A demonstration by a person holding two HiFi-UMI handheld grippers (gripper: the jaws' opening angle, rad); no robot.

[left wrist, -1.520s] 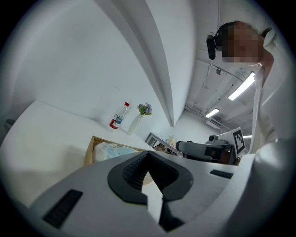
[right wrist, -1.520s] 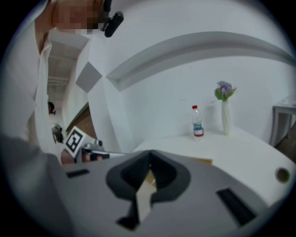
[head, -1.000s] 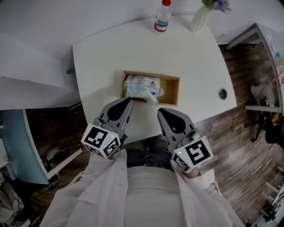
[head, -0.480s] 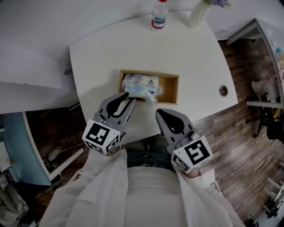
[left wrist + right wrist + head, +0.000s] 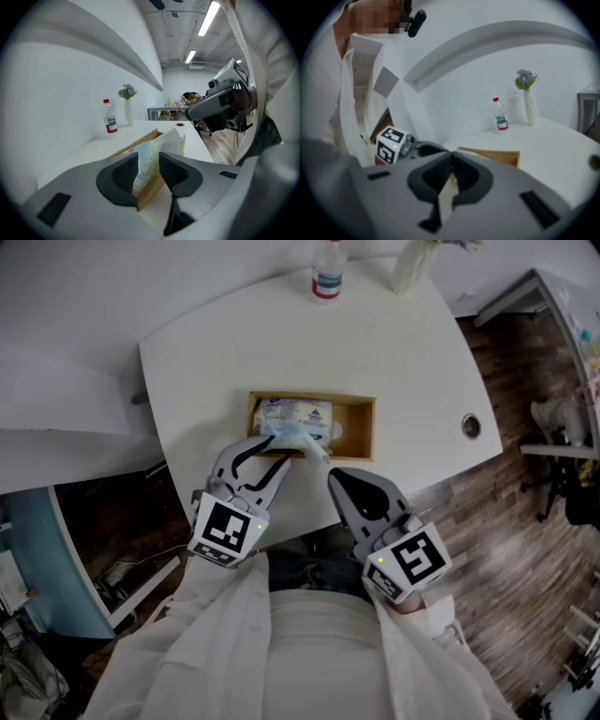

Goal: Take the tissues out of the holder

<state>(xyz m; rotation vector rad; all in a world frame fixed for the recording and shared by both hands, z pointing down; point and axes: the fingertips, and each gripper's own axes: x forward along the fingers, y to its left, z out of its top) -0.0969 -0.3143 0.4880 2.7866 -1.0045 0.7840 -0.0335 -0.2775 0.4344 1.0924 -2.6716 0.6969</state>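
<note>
A wooden holder [image 5: 361,432] lies on the white table [image 5: 403,362], with a pale blue and white tissue pack [image 5: 298,415] in its left part. One end of the pack [image 5: 146,168] hangs over the holder's near wall [image 5: 152,191]. My left gripper [image 5: 272,450] is at that end. Its jaws are opening, and the pack's end lies between the pads [image 5: 124,171] without being squeezed. My right gripper [image 5: 338,478] hovers just short of the holder's near side, to the right of the left one. It is shut with nothing in it [image 5: 451,164].
A water bottle [image 5: 326,277] and a white vase of purple flowers [image 5: 408,268] stand at the table's far edge. A round cable hole [image 5: 471,427] sits near the right edge. The holder's right part [image 5: 352,418] holds nothing. Office chairs stand on the wood floor at right.
My left gripper has moved forward to the holder, and its jaws have gone from shut to spread around the pack's hanging end. The right gripper has barely moved.
</note>
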